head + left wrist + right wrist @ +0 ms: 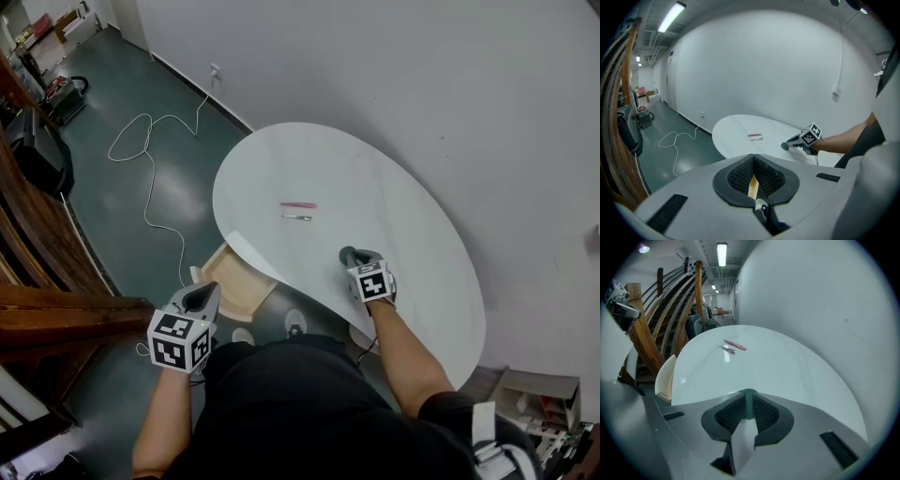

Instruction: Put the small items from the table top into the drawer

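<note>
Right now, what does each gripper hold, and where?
Right gripper: dark-green item, pinched across its thickness. Left gripper: apparently the wooden drawer, by its front edge.

Your table top (375, 178): white, smooth, glossy; it mirrors light in the right gripper view. Drawer (234, 281) is pale wood, matt. Pink stick (298, 204) looks like plastic, and the thin item (297, 217) beside it is shiny metal. Yr left gripper (199, 297) & right gripper (349, 255) have grey matt plastic shells w/ dark ribbed pads (738, 176). Dark greenish piece (749, 404) in yr right one: matt, mat'l unclear. Floor (169, 187) is dark w/ a soft sheen.
</note>
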Action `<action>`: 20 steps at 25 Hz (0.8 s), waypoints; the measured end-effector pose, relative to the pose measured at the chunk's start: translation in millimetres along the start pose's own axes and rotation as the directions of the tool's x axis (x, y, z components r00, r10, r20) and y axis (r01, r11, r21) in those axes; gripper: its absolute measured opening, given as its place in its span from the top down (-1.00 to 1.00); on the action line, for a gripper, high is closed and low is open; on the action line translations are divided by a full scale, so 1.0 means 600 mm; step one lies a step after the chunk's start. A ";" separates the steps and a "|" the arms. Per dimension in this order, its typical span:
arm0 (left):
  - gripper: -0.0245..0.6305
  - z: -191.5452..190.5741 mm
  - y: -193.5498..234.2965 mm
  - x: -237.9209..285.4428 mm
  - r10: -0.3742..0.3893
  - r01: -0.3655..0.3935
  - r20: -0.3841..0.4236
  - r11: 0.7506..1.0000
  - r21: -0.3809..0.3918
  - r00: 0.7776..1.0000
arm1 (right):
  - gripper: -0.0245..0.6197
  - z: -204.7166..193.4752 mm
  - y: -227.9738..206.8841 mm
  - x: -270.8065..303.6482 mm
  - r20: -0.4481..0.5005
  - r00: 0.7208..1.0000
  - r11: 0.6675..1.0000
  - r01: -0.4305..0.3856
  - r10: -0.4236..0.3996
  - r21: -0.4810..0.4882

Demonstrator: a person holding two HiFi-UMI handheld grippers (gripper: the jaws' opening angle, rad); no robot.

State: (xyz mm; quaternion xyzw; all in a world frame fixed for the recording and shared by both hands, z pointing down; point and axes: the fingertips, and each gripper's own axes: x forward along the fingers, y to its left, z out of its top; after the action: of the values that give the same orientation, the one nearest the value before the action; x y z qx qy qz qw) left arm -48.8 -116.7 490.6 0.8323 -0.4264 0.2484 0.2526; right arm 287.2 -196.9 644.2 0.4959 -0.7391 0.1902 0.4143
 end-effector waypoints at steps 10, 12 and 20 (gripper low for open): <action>0.88 -0.005 0.003 -0.006 0.020 -0.020 -0.005 1.000 -0.012 1.000 | 0.46 -0.032 -0.030 0.030 -0.048 0.997 0.985 -0.056 0.064 0.163; 0.88 -0.007 0.005 -0.006 0.025 -0.025 -0.008 1.000 -0.014 1.000 | 0.46 -0.033 -0.030 0.036 -0.040 0.995 0.980 -0.084 0.092 0.183; 0.88 -0.009 -0.002 -0.004 0.016 -0.016 -0.016 1.000 -0.012 1.000 | 0.59 -0.031 -0.020 0.036 -0.038 0.987 0.969 -0.146 0.157 0.200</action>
State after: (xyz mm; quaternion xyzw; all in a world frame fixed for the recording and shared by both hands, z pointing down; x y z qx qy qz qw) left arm -50.3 -111.2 493.1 0.8254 -0.4323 0.2545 0.2590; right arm 302.1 -201.8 670.9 0.4713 -0.7410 0.3067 0.3670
